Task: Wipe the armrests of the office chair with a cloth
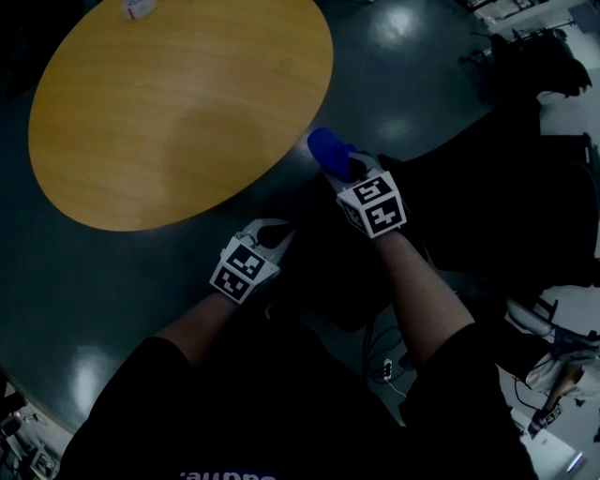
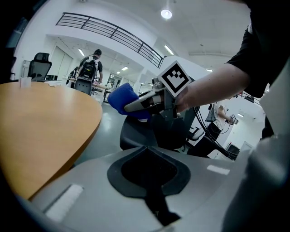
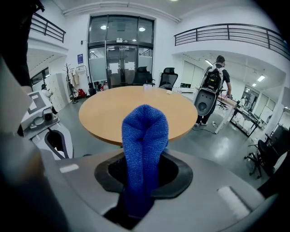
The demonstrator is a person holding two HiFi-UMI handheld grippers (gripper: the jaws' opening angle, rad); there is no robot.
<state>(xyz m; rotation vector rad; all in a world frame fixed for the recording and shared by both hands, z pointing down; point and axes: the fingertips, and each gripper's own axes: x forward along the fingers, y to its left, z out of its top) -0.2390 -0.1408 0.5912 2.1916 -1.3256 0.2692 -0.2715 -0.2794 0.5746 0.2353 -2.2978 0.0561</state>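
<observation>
Cloth [image 1: 326,145], blue, pokes out at 11 o'clock from the right gripper [image 1: 337,165] in the head view, just off the round counter [image 1: 178,103]. The left gripper [image 1: 278,232] sits at 7 o'clock of it.

Left gripper view: fingers [image 2: 86,186] together, nothing between them.

Right gripper view: fingers clamped on the cloth, which stands upright.

- We list one round wooden table [image 1: 178,103], at ten o'clock in the head view.
- Our floor [image 1: 403,84]: glossy dark grey, reflecting lamps.
- Glass doors [image 3: 120,56], twelve o'clock.
- Railed balcony [image 3: 235,34], two o'clock.
- Ceiling lamp [image 2: 166,13], lit.

Folded blue knit cloth [image 3: 144,136] stands clamped in right tongs [image 3: 138,195].
</observation>
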